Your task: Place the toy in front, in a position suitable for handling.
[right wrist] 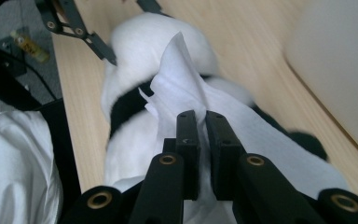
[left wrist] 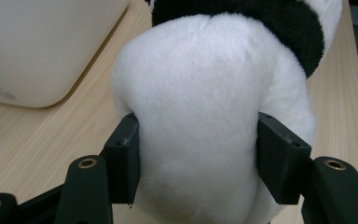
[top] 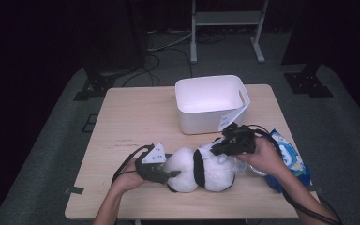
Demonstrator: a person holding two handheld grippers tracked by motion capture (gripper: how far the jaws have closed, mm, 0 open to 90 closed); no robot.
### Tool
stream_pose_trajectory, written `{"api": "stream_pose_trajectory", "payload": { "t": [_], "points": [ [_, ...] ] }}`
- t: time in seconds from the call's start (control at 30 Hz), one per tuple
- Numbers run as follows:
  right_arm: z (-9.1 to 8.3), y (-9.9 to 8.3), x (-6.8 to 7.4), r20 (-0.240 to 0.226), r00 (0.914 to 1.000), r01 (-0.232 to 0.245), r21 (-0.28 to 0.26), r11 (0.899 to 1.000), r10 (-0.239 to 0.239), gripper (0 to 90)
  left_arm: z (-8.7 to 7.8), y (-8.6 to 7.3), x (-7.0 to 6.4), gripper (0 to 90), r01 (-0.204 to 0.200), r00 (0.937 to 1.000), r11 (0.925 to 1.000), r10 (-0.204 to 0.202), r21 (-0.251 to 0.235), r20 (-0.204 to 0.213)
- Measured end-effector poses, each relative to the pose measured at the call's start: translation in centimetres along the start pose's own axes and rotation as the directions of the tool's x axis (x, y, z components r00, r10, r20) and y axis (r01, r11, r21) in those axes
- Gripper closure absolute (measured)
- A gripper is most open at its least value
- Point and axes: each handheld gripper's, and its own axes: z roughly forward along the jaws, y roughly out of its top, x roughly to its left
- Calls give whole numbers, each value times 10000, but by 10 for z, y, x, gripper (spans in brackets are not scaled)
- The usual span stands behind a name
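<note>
A black-and-white panda plush (top: 199, 168) lies on its side near the front of the wooden table (top: 131, 122). My left gripper (top: 171, 173) is shut on its white left end; in the left gripper view the jaws squeeze the plush (left wrist: 200, 93) from both sides. My right gripper (top: 220, 147) sits over the plush's right end. In the right gripper view, that gripper (right wrist: 203, 121) is shut on a white tissue (right wrist: 177, 74) draped over the plush (right wrist: 135, 42). The left gripper (right wrist: 98, 44) shows beyond it.
A white plastic bin (top: 206, 119) stands just behind the plush at the table's middle back. A blue wipes pack (top: 288, 154) lies at the right edge under the right forearm. The table's left half is bare wood.
</note>
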Motion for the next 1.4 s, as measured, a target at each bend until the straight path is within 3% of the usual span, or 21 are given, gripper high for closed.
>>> {"api": "stream_pose_trajectory", "payload": {
  "t": [0.17, 0.47, 0.63, 0.77, 0.93, 1.1, 1.4],
  "points": [
    [-12, -22, -10, -64, 9977, -683, -587, 9959, 680, 837, -1, -1, 3, 380, 206, 9998, 9998, -206, 84, 33],
    [-20, -36, -4, 166, 9983, -550, -523, 9971, 560, 833, -1, -3, 5, 365, 426, 9991, 9990, -427, 135, 86],
    [-17, -46, -4, 402, 9972, -616, -264, 9978, 626, 832, -1, -2, 7, 290, 664, 9977, 9977, -665, 107, 94],
    [-12, -45, -8, 1010, 9914, -789, -460, 9958, 832, 828, -4, 0, 9, 234, 980, 9951, 9949, -982, -232, -94],
    [-23, -44, -9, 1055, 9907, -751, -984, 9923, 854, 828, -6, 3, 8, 226, 803, 9966, 9963, -808, -309, -159],
    [-28, -44, 0, 671, 9956, -576, -1135, 9919, 655, 828, -5, 5, 6, 208, 767, 9969, 9966, -771, -306, -144],
    [-13, -52, 18, -305, 9991, -315, -662, 9973, 295, 828, -1, 5, 6, 209, 943, 9952, 9954, -948, -189, -260]
  ]
}}
